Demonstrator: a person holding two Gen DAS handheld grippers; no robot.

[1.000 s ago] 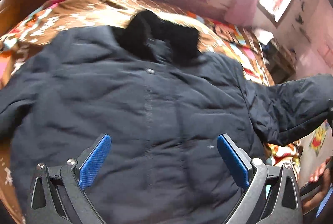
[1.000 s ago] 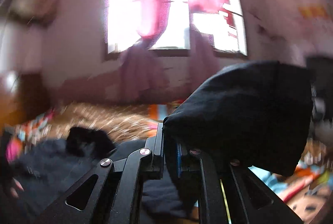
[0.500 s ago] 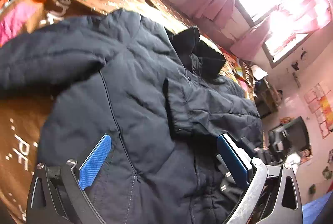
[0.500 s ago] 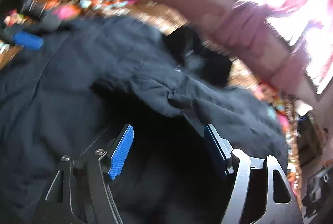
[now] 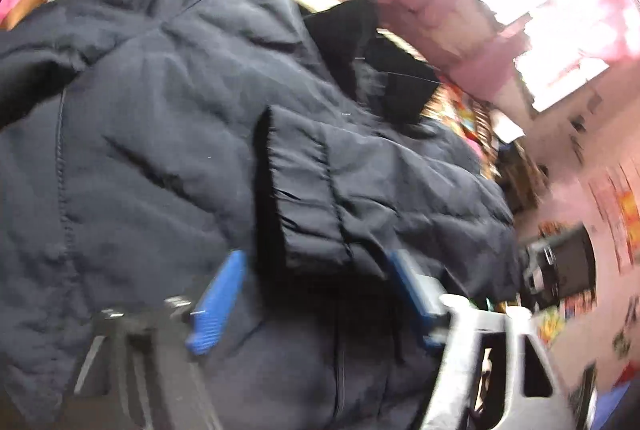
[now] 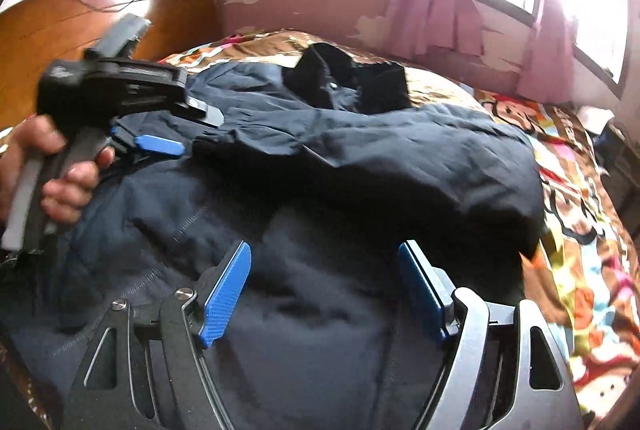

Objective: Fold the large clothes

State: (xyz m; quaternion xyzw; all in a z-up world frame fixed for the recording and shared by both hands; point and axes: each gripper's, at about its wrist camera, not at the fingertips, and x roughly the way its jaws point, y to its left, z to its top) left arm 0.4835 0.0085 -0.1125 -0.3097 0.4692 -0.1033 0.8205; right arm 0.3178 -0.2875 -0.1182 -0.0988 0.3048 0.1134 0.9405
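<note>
A dark navy padded jacket (image 6: 304,198) lies spread flat on the bed ahead of my right tool, its quilted body filling the space just past the tips. Its black collar (image 6: 344,78) stands bunched at the far end. One sleeve (image 5: 360,190) is folded across the chest, and its gathered cuff (image 5: 296,198) lies just beyond my left tool, in line with the gap between the tips. The fabric is puffy and creased.

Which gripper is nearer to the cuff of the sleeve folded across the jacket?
Left. The left gripper sits right at the cuff, which lies just ahead of its jaws. The right gripper hangs over the jacket lower down, farther from the cuff.
</note>
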